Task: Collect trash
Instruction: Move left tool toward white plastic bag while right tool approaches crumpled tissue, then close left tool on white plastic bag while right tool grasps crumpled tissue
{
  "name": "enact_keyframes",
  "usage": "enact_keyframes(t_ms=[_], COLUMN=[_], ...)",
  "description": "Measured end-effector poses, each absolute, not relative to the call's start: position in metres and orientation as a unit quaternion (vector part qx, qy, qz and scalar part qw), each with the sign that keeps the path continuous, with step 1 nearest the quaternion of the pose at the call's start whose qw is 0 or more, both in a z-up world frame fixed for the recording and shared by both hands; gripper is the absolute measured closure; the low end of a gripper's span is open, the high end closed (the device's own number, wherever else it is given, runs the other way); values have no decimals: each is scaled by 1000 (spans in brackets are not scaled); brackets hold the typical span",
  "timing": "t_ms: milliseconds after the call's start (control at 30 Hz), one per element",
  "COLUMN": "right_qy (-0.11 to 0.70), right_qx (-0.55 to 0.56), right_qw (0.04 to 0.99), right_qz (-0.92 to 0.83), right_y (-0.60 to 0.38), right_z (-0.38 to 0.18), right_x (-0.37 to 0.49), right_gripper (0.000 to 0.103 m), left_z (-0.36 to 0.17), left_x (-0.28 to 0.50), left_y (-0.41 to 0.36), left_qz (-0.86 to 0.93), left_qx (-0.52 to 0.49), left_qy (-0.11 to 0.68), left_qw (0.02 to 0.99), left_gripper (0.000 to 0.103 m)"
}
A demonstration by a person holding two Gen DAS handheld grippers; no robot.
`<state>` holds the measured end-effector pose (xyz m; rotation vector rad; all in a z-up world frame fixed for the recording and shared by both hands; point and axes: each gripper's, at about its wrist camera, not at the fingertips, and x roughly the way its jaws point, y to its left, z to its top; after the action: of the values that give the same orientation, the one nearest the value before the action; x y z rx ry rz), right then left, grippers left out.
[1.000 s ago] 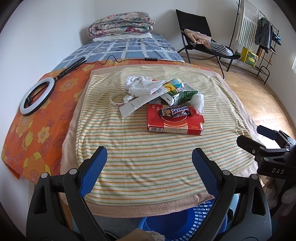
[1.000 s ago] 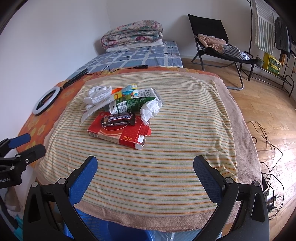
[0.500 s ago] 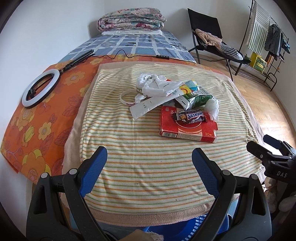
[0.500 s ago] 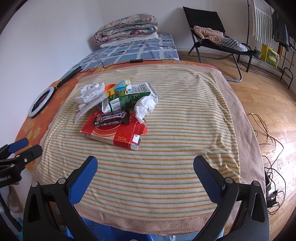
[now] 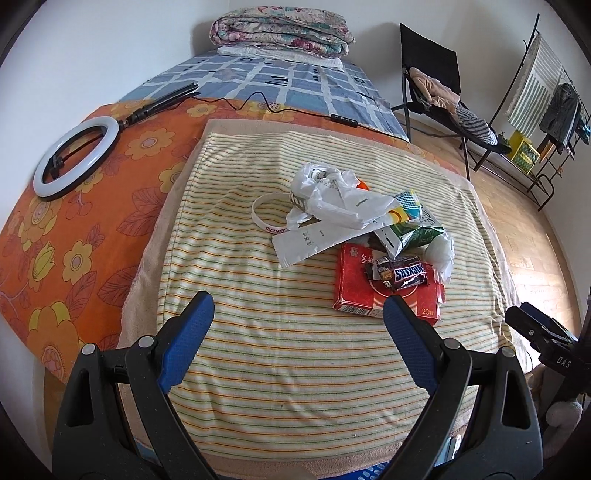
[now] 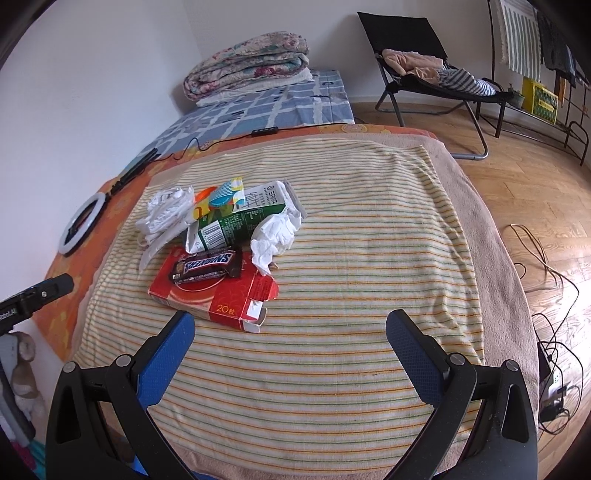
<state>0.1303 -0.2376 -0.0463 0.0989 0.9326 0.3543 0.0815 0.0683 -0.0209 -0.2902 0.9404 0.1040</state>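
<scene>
A pile of trash lies on the striped towel (image 5: 280, 332): a flat red carton (image 5: 354, 291) with a Snickers wrapper (image 5: 404, 276) on it, a green milk carton (image 6: 236, 227), a crumpled tissue (image 6: 275, 236), a white plastic bag (image 5: 332, 195), a paper strip (image 5: 314, 240) and a white wristband (image 5: 264, 216). My left gripper (image 5: 297, 317) is open and empty, short of the pile. My right gripper (image 6: 290, 332) is open and empty, just in front of the red carton (image 6: 214, 295). The right gripper's tip shows at the left wrist view's right edge (image 5: 535, 328).
An orange flowered sheet (image 5: 85, 221) holds a ring light (image 5: 74, 158) with its cable. Folded quilts (image 5: 280, 35) lie at the bed's far end. A black folding chair (image 6: 424, 62) and a clothes rack (image 5: 543, 103) stand on the wooden floor. Cables (image 6: 546, 295) lie beside the bed.
Both grippers have moved forward over the towel toward the trash pile, the left one shifting left. Both stay open. The blue basket below has dropped almost out of view.
</scene>
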Motion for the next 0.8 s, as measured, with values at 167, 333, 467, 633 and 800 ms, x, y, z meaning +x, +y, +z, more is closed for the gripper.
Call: enact_keyframes(t_ms=[167,333,467,633,800], right_qy=[454,454,473,488,494], right_qx=[79,79,110,122,137], right_qw=[868,865,848,835,828], right_qz=[187,196,213,224,229], right_y=[-239,-234,-234,-227,-220], right_z=[-42,-41,-52,-64,-73], right_x=[149,168,186,201,216], right_gripper=[1,1,1,8,19], left_z=[-12,-16,-24,-39,-57], left_x=[114,154,183,217,242], left_y=[73,79,84,93,106], left_qz=[40,31,27,28,20], left_qx=[-148,-158,-169,-173,-203], left_qy=[452,467,478,496,513], left_qw=[879,870,861,851,834], left_gripper=[10,20,26,34,38])
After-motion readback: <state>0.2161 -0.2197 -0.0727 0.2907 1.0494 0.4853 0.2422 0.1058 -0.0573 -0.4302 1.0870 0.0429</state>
